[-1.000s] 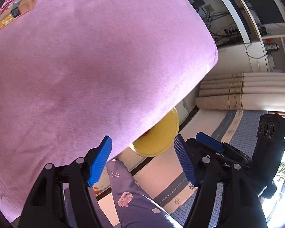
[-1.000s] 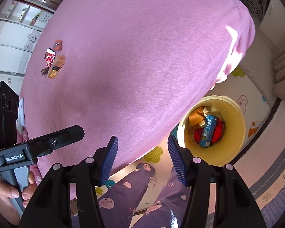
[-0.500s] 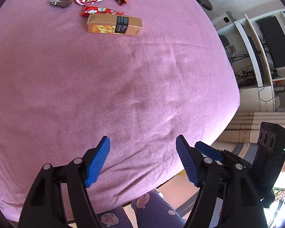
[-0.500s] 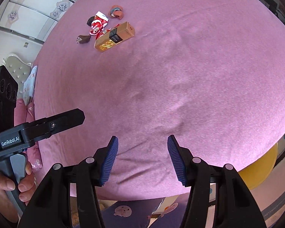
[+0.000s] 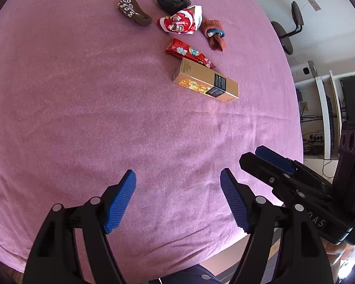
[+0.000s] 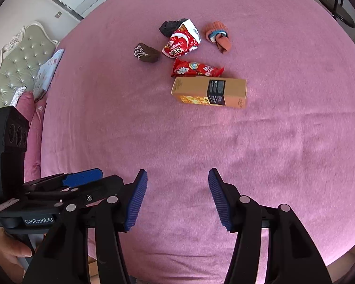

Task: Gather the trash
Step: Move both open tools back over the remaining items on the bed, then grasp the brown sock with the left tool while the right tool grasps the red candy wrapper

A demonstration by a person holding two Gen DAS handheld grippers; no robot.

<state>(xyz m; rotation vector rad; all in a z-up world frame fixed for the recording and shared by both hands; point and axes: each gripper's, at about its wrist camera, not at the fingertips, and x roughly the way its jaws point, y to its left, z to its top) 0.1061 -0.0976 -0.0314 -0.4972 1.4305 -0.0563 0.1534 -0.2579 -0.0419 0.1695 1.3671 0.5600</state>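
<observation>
A tan snack box (image 5: 206, 83) (image 6: 209, 91) lies on its side on the pink bed (image 5: 82, 118) (image 6: 272, 153). Behind it lie a red biscuit wrapper (image 5: 189, 52) (image 6: 196, 69) and a crumpled red-and-white bag (image 5: 181, 21) (image 6: 181, 42). Around them lie a brown sock (image 5: 133, 11) (image 6: 145, 52), a black sock (image 5: 171, 0) (image 6: 171, 26) and an orange sock (image 5: 214, 34) (image 6: 219, 36). My left gripper (image 5: 177, 201) and right gripper (image 6: 176, 198) are both open and empty, side by side above the near bed, well short of the pile.
A tufted headboard (image 6: 14, 61) and pillows (image 6: 47, 71) are at the left of the bed. An office chair (image 5: 288, 30) and shelves with cables (image 5: 319, 108) stand past the bed's right edge.
Both grippers have swung up from the yellow bin by the bed's edge and moved toward the pile, which now looks larger and nearer. Both stayed open.
</observation>
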